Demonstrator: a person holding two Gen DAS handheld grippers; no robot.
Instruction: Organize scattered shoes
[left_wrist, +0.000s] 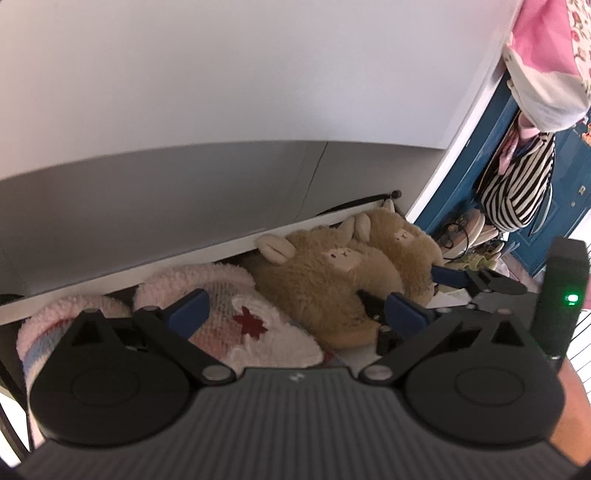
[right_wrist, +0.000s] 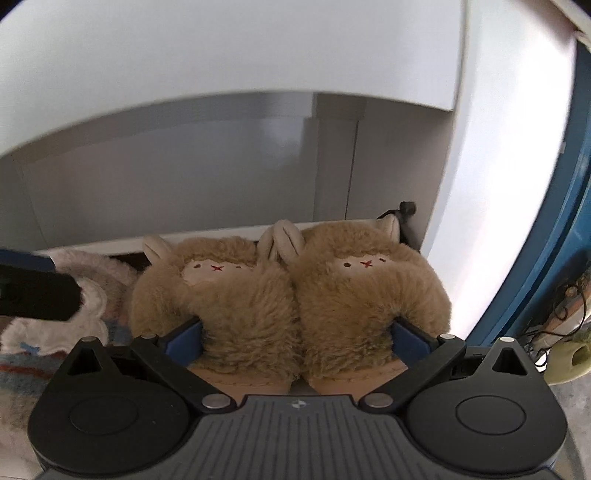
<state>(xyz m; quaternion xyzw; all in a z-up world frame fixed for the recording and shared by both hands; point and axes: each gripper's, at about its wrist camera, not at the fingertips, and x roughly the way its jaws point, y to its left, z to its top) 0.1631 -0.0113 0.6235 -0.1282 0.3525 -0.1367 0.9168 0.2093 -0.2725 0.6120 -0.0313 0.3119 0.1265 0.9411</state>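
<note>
The tan plush slippers (right_wrist: 291, 295) (each with a small stitched face) sit side by side on a white shelf (right_wrist: 122, 243), and the right gripper (right_wrist: 295, 338) has its jaws pinching the pair together. The left gripper (left_wrist: 295, 308) hovers with jaws spread over the pink knitted slippers (left_wrist: 236, 314) alongside.

The left gripper (left_wrist: 295, 306) is held low with its two blue fingers (left_wrist: 188, 306) spread wide apart. The right gripper (right_wrist: 295, 334) is also spread wide, its finger pads (right_wrist: 184, 338) pressing from both outer sides.
</note>
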